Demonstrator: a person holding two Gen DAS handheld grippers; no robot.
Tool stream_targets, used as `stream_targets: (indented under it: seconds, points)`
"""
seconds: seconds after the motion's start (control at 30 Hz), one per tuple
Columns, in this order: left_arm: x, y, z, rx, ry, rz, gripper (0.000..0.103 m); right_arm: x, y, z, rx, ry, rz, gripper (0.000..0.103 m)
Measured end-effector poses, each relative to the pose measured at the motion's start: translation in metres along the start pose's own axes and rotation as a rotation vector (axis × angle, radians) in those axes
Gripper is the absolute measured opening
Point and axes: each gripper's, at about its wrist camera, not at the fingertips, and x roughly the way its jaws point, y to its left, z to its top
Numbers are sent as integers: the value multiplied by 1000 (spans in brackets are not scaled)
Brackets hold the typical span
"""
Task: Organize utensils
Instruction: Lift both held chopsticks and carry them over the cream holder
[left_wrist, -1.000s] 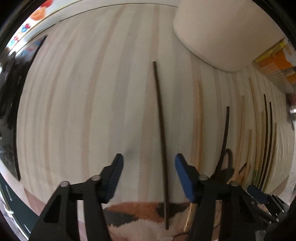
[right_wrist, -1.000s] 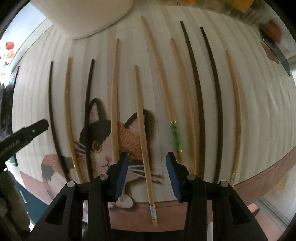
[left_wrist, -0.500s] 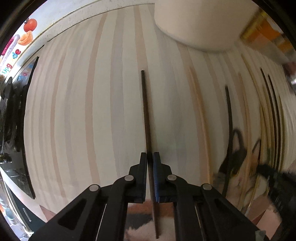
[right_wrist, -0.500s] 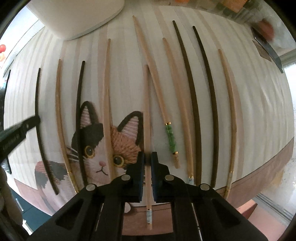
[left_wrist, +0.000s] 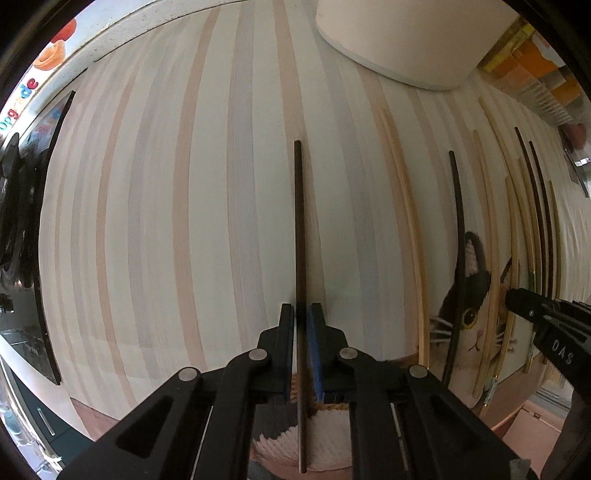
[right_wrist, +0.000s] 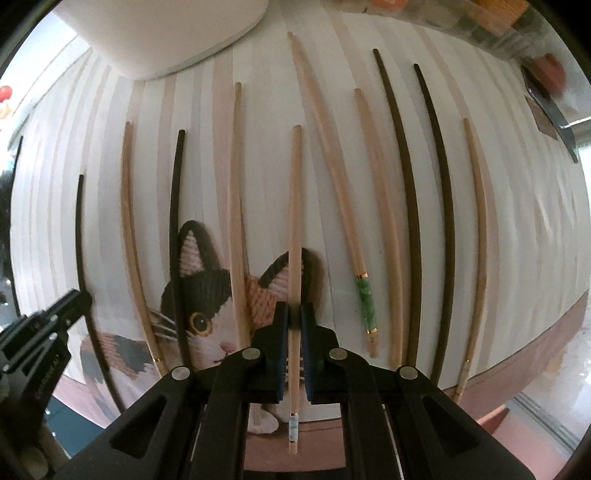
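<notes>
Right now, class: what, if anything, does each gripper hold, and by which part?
The left gripper clamps a dark chopstick near its thicker end. The right gripper clamps a light wooden chopstick near its banded thick end.

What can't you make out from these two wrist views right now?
- Left wrist view: whether the dark chopstick has left the mat; the closed left gripper covers its middle.
- Right wrist view: the white container is cut off by the top edge.
- Right wrist view: the red object at upper right is blurred, unidentifiable.
</notes>
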Motion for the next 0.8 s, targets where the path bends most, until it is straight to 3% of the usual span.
stream_targets:
  seconds: [0.17, 0.47, 0.8]
  points:
    - [-4, -25, 15, -1, -7, 14, 8, 3, 20, 5, -19, 22, -58, 8]
    - [-4, -58, -5, 18, -46, 30, 3, 12, 41, 13, -12, 57, -74, 8]
    - [-49, -52, -34, -37, -133, 60, 3, -8, 21, 0, -24, -49, 39, 7]
